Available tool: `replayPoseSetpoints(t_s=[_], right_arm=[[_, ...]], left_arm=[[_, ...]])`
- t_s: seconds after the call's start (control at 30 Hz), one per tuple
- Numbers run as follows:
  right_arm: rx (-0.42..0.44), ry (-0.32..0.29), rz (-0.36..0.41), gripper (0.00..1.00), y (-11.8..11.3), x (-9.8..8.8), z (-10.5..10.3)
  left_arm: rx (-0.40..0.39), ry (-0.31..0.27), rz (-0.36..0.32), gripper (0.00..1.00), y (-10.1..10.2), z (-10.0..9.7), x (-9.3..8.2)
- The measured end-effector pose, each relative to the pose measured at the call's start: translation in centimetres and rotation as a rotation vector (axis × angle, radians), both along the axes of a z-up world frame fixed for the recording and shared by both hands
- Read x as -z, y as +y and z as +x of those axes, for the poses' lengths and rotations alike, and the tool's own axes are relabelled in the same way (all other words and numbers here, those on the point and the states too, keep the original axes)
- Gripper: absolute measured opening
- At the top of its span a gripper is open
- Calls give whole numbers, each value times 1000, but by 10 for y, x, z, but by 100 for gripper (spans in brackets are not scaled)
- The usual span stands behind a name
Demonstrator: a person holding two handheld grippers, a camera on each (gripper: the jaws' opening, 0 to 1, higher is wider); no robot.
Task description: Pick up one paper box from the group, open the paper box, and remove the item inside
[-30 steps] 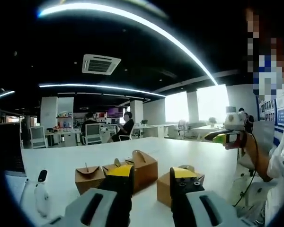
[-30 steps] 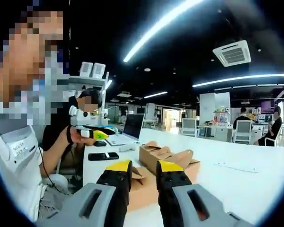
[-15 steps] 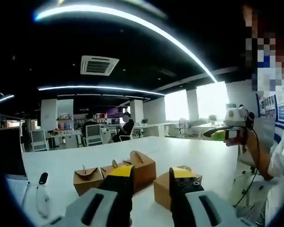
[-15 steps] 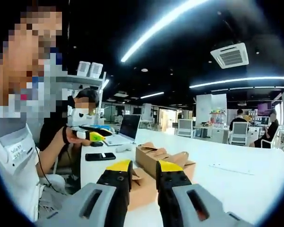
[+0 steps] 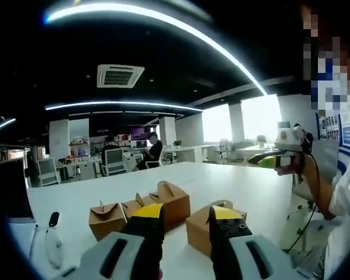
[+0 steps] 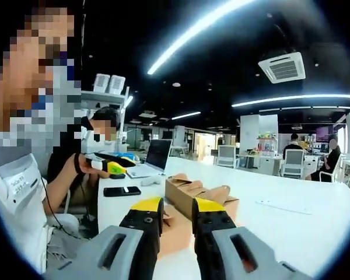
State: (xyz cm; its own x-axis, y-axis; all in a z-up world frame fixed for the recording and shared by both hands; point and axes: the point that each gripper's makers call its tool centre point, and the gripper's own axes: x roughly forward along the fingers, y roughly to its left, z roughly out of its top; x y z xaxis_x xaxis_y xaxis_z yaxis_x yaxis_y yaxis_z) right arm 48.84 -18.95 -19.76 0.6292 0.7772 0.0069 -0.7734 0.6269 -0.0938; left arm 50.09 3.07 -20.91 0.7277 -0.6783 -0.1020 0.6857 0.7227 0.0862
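Three brown paper boxes with folded handle tops stand in a group on the white table (image 5: 245, 189): a small one (image 5: 104, 218), a taller one (image 5: 172, 201) and a nearer one (image 5: 199, 226). My left gripper (image 5: 186, 220) hovers open above the table just in front of them, yellow-tipped jaws apart with nothing between. In the right gripper view the boxes (image 6: 203, 196) sit just beyond my right gripper (image 6: 176, 210), which is open with a narrow empty gap. Each gripper also appears in the other's view, held in a hand: the right gripper (image 5: 275, 159) and the left gripper (image 6: 112, 166).
A black phone (image 6: 122, 191) and an open laptop (image 6: 156, 158) lie on the table's far side. A white device (image 5: 49, 240) rests near the left. People sit at desks (image 5: 153, 149) in the background. A person's sleeve (image 5: 347, 198) is at the right edge.
Both views have shifted slightly with the hands. The boxes stay where they were and neither gripper has touched them. The jaws keep the same gaps.
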Motion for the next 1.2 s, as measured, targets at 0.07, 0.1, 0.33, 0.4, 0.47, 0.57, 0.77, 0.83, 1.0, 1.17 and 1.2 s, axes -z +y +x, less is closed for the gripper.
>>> replayPoseSetpoints(t_s=[0.07,0.1,0.33,0.4,0.47,0.57,0.77,0.83,1.0,1.17,1.2], right_arm=[[6,-2,-6,21,-1,0,0],[9,-1,-8,21,-1,1,0],[7,10,-13,21,0,4,0],[9,13,-14,21,-1,5,1],[10,15,-13,21,-1,5,2],[15,15,-13,21,-3,5,2],[16,19,-16,21,-4,6,3],[15,21,-18,21,-3,7,3],[9,24,-23,21,0,8,4],[6,25,-25,21,2,9,4],[6,26,-26,21,2,10,4]], left_arm=[[4,2,10,32,-3,0,1],[8,3,17,32,-5,-1,2],[34,-8,83,31,-21,-4,8],[43,-6,93,31,-26,-5,10],[48,-5,104,31,-29,-5,12],[47,-2,121,31,-34,-4,16],[66,7,143,31,-45,-6,23],[81,11,137,31,-49,-8,24],[87,17,145,31,-55,-8,28],[76,17,165,31,-58,-6,33],[71,15,178,31,-59,-5,35]])
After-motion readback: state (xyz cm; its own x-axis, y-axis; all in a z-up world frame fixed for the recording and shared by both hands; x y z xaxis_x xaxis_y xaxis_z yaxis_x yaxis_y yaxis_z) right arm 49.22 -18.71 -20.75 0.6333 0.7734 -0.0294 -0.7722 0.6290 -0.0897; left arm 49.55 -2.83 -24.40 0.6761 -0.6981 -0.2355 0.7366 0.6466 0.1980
